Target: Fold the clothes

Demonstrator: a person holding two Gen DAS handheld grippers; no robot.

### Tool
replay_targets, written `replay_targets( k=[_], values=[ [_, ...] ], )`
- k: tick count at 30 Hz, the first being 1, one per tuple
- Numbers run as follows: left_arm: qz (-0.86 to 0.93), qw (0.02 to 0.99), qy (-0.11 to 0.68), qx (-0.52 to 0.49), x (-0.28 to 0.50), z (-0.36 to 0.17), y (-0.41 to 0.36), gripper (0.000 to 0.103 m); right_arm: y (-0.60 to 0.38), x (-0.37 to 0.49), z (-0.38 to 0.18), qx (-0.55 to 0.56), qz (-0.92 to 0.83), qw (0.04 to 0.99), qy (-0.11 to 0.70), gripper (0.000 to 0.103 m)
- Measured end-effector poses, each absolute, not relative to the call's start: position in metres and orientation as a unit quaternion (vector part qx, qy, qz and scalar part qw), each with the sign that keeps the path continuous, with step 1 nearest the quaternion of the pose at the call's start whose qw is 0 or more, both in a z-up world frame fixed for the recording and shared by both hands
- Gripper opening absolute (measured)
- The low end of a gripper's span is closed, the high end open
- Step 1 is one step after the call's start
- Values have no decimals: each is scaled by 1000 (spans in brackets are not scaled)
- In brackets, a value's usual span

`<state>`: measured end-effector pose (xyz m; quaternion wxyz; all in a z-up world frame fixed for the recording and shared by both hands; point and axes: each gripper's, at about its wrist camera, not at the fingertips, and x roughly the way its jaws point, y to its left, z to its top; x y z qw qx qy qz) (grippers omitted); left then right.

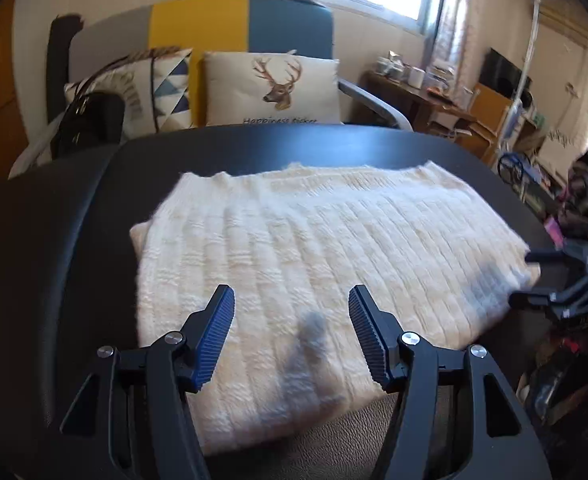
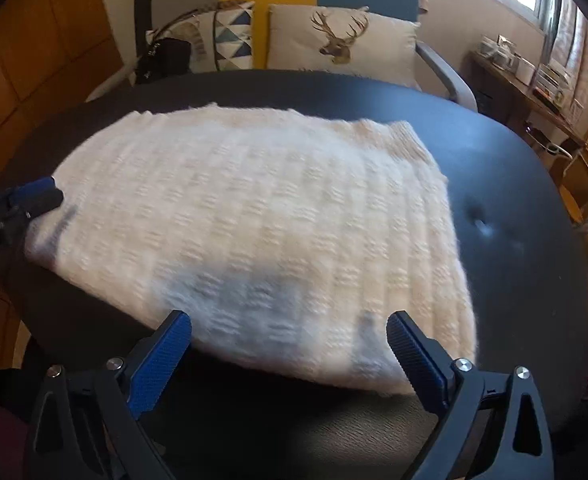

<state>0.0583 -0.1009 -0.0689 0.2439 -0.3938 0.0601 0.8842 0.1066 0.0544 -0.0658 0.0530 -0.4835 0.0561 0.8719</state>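
A cream ribbed knit sweater [image 1: 294, 240] lies folded flat on a black round table [image 1: 253, 148]. My left gripper [image 1: 291, 300] hovers over the sweater's near left part, open, with nothing between its blue pads. At the right edge of the left wrist view, the right gripper [image 1: 532, 279] stands by the sweater's right side. In the right wrist view the sweater [image 2: 253, 208] is blurred. My right gripper [image 2: 289, 320] is open wide above its near edge, holding nothing. The left gripper [image 2: 33, 198] shows at the sweater's left end.
Behind the table stands a grey, yellow and blue sofa [image 1: 277, 24] with a deer cushion [image 1: 271, 88], a triangle-patterned cushion [image 1: 161, 88] and a black bag [image 1: 89, 120]. A cluttered wooden desk [image 1: 426, 92] stands at the right. Bare tabletop [image 2: 506, 200] lies right of the sweater.
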Motion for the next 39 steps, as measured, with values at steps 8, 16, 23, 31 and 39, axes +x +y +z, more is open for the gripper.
replay_targets(
  k=[8, 16, 23, 31, 39],
  values=[
    [873, 227, 58, -428, 73, -96, -115, 63, 4, 66, -101, -525, 849, 54, 5, 103],
    [882, 196, 75, -422, 40, -76, -108, 65, 88, 84, -76, -527, 834, 138, 90, 100],
    [888, 206, 47, -409, 38, -73, -109, 65, 109, 94, -69, -533, 833, 101, 111, 90],
    [872, 135, 61, -467, -41, -89, -102, 70, 152, 26, -90, -559, 812, 111, 122, 100],
    [902, 165, 17, -399, -44, -53, -107, 71, 180, 18, -52, -510, 841, 96, 151, 91]
  ],
)
